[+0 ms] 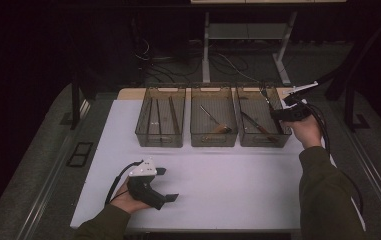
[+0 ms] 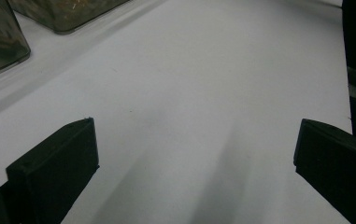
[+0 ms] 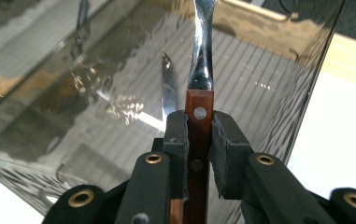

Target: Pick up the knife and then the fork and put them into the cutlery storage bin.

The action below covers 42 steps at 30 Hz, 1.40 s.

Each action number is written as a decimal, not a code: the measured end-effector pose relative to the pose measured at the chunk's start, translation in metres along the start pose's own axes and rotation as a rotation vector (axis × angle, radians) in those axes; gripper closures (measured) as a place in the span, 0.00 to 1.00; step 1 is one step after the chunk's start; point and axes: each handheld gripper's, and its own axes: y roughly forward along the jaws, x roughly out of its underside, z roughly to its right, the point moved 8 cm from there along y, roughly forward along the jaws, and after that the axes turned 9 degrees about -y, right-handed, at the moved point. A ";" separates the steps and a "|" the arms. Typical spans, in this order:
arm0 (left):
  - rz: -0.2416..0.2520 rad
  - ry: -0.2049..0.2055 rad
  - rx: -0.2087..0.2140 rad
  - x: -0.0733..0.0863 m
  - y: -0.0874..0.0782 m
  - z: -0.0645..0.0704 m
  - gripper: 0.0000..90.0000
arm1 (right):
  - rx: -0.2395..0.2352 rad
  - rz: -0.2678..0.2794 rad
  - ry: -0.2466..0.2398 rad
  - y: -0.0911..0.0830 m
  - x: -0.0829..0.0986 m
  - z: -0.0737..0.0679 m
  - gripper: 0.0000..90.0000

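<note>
**Right claw clamped on wooden-handled utensil over the right bin; left claw idle**

Nearest the lens, right gripper view: the right claw (image 3: 199, 133) is closed on the wooden handle (image 3: 198, 154) of a utensil, pads pressing both flat sides just below a rivet. Grip sits high on the handle, near the metal, probably to keep the long piece from swinging. The steel shaft (image 3: 201, 51) rises from the handle in line with the jaws, over the right bin (image 3: 283, 93), a smoky clear container with a ribbed floor. Judged: the piece is either being lowered in or drawn out; cannot tell which.

High view: right claw (image 1: 284, 111) hovers at that bin's right rim (image 1: 284, 131). Middle bin (image 1: 213, 140) and left bin (image 1: 159, 141) stand in a row beside it on the white counter (image 1: 228, 185). The left claw (image 1: 167, 184) rests low on the counter, well apart from the bins, jaws spread wide on nothing, seemingly parked out of the way.

Unclear:
- Utensil's working end is cut off at the frame's top; type undetermined.
- Handle's lower end hidden between the jaws.
- Bin contents read as thin dark utensils, some wooden-handled; dim light, no finer detail.
</note>
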 end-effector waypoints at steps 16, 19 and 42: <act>-0.003 0.001 0.005 0.000 0.001 0.000 0.00 | -0.011 -0.111 -0.028 0.016 0.016 -0.002 0.86; -0.003 0.001 0.006 0.000 0.001 0.000 0.00 | -0.030 -0.139 -0.030 0.019 0.018 -0.004 0.86; -0.002 -0.001 0.004 0.000 0.002 0.000 0.00 | -0.063 -0.029 -0.012 0.005 0.005 -0.012 0.42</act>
